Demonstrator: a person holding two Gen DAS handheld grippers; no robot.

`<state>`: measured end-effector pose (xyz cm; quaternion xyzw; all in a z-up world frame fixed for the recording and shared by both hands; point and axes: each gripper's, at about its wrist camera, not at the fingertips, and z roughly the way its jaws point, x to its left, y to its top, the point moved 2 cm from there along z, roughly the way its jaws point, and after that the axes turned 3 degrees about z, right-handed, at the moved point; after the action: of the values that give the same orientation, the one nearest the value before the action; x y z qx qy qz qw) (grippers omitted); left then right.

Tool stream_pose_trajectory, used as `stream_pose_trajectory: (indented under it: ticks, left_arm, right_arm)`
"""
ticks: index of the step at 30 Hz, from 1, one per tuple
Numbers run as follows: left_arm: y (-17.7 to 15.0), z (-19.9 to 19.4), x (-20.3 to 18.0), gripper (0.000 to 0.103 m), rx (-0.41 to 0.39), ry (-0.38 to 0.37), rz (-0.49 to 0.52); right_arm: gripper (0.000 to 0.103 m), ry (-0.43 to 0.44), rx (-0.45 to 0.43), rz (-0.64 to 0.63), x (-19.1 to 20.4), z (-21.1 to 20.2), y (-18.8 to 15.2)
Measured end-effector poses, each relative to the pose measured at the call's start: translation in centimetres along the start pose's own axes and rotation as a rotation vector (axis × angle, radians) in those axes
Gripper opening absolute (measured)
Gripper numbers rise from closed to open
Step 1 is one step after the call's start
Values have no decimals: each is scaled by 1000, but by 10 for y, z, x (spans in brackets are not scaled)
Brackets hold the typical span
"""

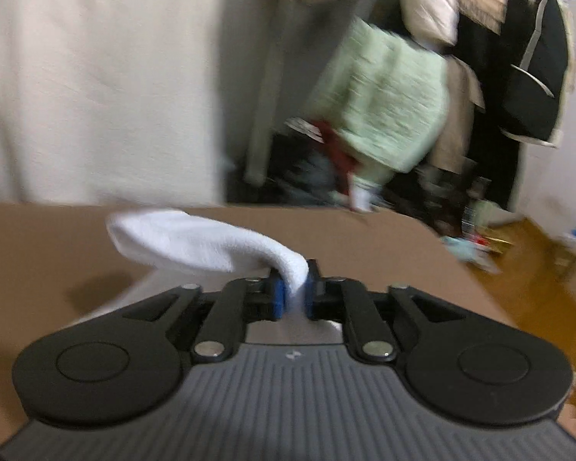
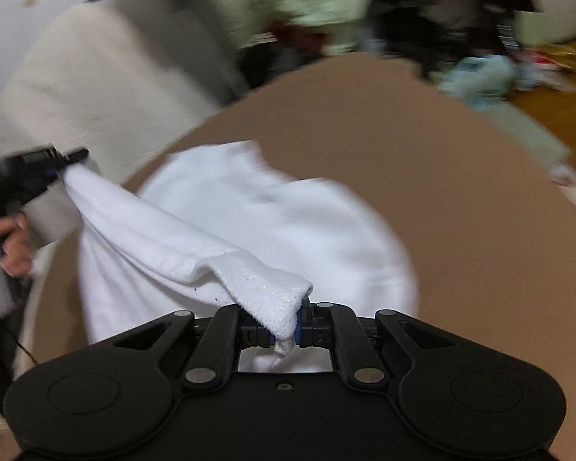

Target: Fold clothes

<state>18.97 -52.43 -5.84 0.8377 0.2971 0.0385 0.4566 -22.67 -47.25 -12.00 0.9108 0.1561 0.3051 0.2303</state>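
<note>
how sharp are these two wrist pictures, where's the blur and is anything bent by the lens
Left wrist view: the claw and white cloth are fairly crisp, the hanging clothes behind are smeared by motion. Right wrist view: the claw is sharp, the cloth's far edge and background streak, and the fisheye bows the brown table into a curve.

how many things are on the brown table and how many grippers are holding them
white towel on the brown table: 1
grippers pinching it, left gripper and right gripper: 2
total: 3
</note>
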Motion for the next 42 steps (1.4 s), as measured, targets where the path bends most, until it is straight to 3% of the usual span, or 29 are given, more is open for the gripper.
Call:
stream_pose_trajectory:
  ticks: [2,5,9,13,15,17,19,21,23,25,26,27,28,32,35,38,42]
  left_arm:
    - [-3,37,-17,42,78,-19,-17]
    - [-24,48,-23,43,83,6,-27]
    - [-51,32,-21,43,121,9,-49]
    - [-88,-13,-27,48,155,-23,38]
    - [-111,-38,-32,52,174,-45,67]
    - [-135,-57,-32,52,202,-80,56]
    - [-160,-67,-28,52,296,-54,32]
    - [-183,-75,-24,52,383,-3,13]
    - [-200,-87,-18,52,403,33,15]
    - [-214,-101,-14,52,408,42,8]
    - [-218,-106,-13,52,416,38,-12]
    - [-221,-112,-11,53,426,33,-36]
    - [-225,-117,-8,53,436,16,-68]
    - [-243,-137,3,53,434,-104,-224]
    - [-254,-146,6,58,408,-214,-335]
    - [-267,-149,0,63,421,-286,-370]
    - [-279,-138,-9,75,453,-300,-361]
  right_arm:
    - [10,-37,19,113,-32,14,7]
    - [11,30,64,208,-56,31,14]
    - [13,41,77,219,-59,36,17]
    - [17,35,67,210,-56,35,21]
    - [18,34,68,133,-49,32,20]
    - [14,57,69,-36,-29,26,18]
    - [12,126,43,-57,-23,15,22]
    - [12,62,1,7,-36,8,30]
    - [18,-52,2,27,-48,12,32]
    - [21,-83,21,76,-58,19,32]
    - [34,-86,20,104,-62,19,33]
    - [41,-94,13,130,-65,20,35]
    - [49,-113,-8,149,-67,20,39]
    - [52,-95,-51,269,-85,14,40]
    - [55,16,43,369,-99,26,26]
    - [59,68,102,433,-104,35,17]
    - [69,167,131,532,-102,44,8]
